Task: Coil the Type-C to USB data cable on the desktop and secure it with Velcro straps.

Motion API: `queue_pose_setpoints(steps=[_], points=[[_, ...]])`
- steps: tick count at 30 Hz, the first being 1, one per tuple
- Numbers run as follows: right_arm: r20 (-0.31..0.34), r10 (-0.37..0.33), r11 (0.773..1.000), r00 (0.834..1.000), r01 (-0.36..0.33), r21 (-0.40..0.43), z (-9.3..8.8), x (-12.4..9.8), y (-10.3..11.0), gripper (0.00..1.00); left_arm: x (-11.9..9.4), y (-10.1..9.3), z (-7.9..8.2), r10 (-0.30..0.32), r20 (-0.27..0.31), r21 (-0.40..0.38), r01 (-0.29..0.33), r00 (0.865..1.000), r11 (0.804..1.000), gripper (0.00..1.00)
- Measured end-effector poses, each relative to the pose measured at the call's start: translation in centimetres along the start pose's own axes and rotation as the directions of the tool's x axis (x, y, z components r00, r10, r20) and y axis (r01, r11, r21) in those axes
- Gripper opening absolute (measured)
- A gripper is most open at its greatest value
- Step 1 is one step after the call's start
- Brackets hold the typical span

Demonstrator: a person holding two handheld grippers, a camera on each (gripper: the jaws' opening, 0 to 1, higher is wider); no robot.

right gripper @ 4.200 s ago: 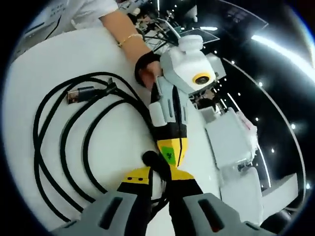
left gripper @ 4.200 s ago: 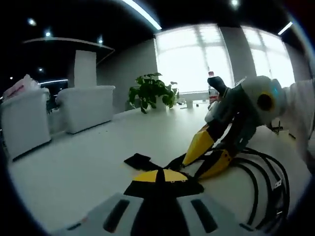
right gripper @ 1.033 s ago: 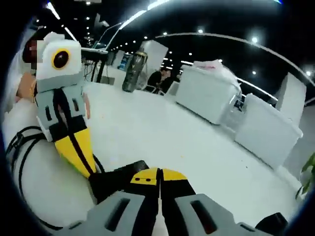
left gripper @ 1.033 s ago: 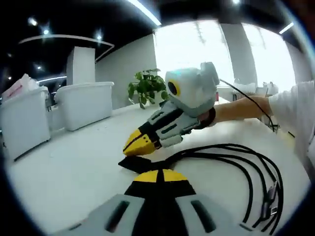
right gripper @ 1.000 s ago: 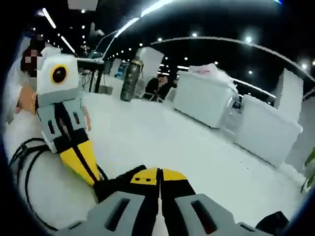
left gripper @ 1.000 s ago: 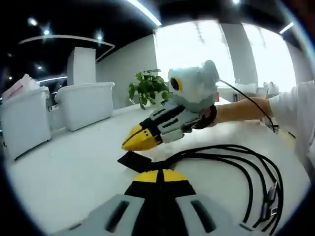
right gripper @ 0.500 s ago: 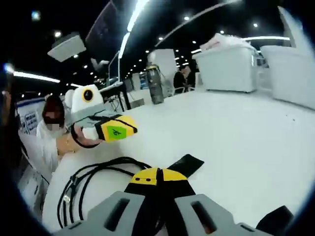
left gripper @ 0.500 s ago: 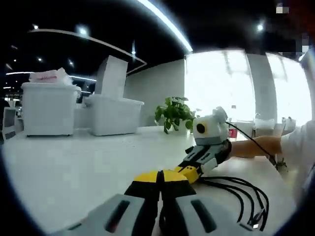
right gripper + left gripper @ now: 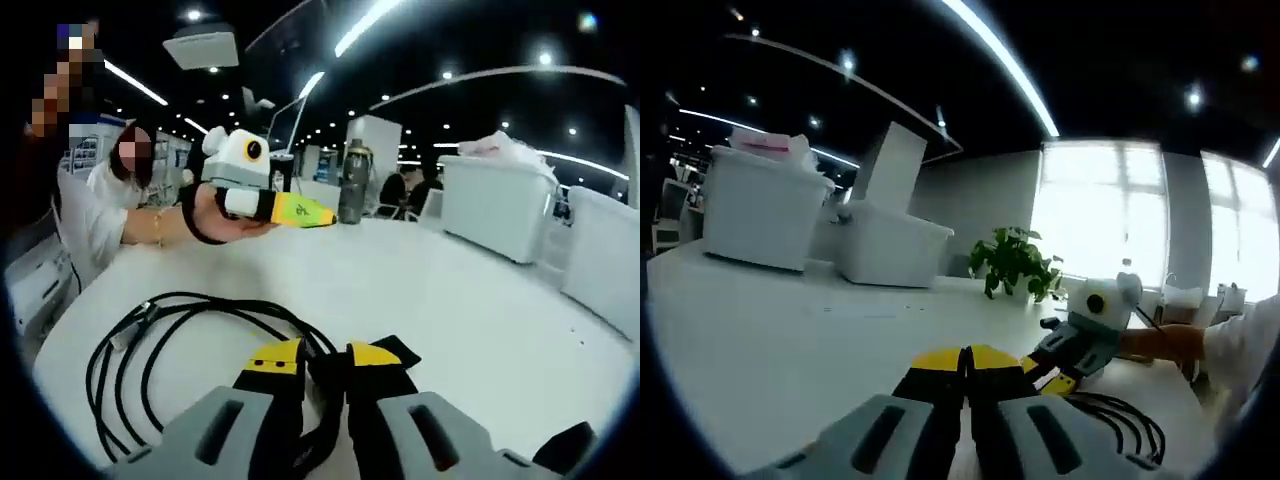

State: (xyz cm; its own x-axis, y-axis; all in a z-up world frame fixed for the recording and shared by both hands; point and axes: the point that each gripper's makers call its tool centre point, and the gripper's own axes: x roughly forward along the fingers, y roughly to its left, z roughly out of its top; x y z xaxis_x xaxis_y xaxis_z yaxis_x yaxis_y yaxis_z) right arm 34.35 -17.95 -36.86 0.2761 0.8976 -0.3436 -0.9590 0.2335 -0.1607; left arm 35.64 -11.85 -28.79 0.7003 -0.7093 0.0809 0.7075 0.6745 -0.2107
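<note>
The black data cable [image 9: 170, 345] lies in loose loops on the white desktop [image 9: 420, 290]; its gathered end runs between my right gripper's jaws. My right gripper [image 9: 325, 358] is low over the desk, its jaws slightly apart around that bundle. A black Velcro strap [image 9: 398, 350] pokes out beside its right tip. In the left gripper view the right gripper [image 9: 1058, 382] points down at the cable [image 9: 1125, 422]. My left gripper [image 9: 966, 356] is shut with nothing in it. In the right gripper view it is held up in a hand, left gripper [image 9: 318, 214], well above and beyond the cable.
Two white lidded bins [image 9: 760, 205] and a potted plant [image 9: 1015, 262] stand at the far side of the desk. A dark bottle [image 9: 350, 182] and another white bin [image 9: 495, 205] are at the back. People sit behind, and a sleeve [image 9: 85, 235] is at the left.
My left gripper has lifted off the cable and drawn back, up and away. The right gripper's jaws, together half a second ago, have parted around the cable bundle.
</note>
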Motion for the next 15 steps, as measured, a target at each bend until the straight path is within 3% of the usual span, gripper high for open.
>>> queue_pose_setpoints(steps=[9, 15], points=[[0.017, -0.032, 0.999, 0.999, 0.032, -0.02, -0.6, 0.1, -0.7, 0.13, -0.5, -1.3, 2.2, -0.033, 0.055, 0.004, 0.033, 0.998, 0.999, 0.02], [-0.041, -0.061, 0.987, 0.997, 0.054, -0.153, -0.3, 0.5, -0.6, 0.05, -0.5, -1.9, 2.7, -0.043, 0.066, 0.019, 0.042, 0.997, 0.999, 0.03]])
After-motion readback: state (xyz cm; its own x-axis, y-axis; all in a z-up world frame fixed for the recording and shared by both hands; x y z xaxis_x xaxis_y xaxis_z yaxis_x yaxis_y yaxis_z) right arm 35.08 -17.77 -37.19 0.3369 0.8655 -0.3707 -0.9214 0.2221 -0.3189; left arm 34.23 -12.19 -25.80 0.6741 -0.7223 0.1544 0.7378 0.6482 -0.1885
